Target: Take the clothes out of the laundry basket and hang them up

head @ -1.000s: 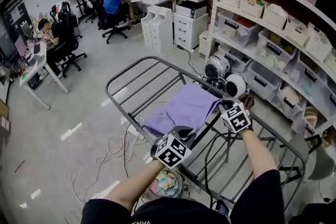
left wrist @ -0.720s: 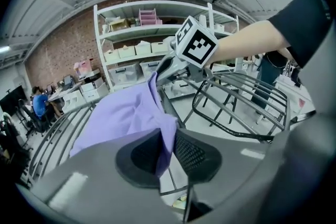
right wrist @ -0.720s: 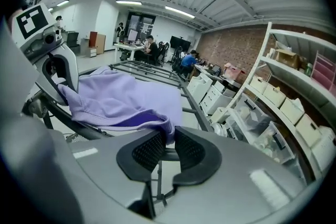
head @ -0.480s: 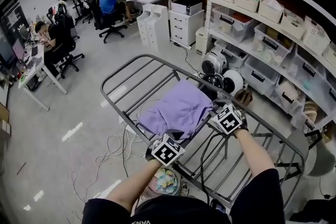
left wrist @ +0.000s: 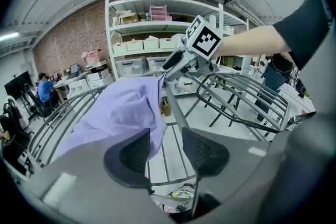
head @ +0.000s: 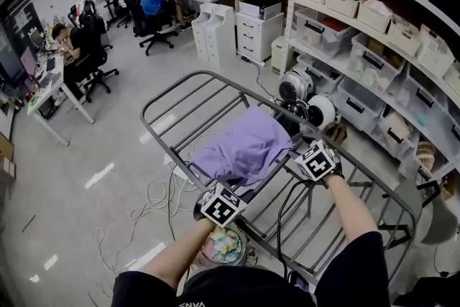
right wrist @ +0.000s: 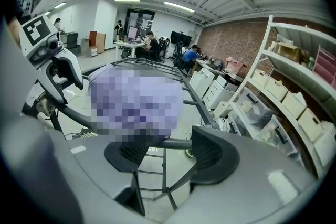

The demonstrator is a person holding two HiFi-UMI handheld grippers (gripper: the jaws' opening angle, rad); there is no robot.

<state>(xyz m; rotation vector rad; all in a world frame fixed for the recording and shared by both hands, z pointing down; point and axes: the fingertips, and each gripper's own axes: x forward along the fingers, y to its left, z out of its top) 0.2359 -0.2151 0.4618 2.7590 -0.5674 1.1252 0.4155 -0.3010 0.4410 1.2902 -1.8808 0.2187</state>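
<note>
A purple garment [head: 241,146] lies draped over the bars of the grey drying rack [head: 176,86]. My left gripper [head: 231,192] is at its near edge. In the left gripper view the jaws [left wrist: 165,150] are opening, and the cloth's hem [left wrist: 155,128] hangs loose beside the left pad without being pinched. My right gripper [head: 300,152] is at the garment's right edge. Its jaws [right wrist: 169,150] are also opening, with a rack bar [right wrist: 173,142] crossing between them and the cloth [right wrist: 134,99] just beyond. The laundry basket [head: 226,249], holding colourful clothes, stands under the rack.
Shelves with storage bins [head: 374,25] run along the right. White round machines [head: 307,103] sit on the floor behind the rack. Loose cables [head: 154,203] lie on the floor at the left. People sit at desks [head: 68,54] far off.
Both grippers' jaws have spread apart and let go of the purple garment, which stays on the rack. The left gripper has drawn back a little toward me.
</note>
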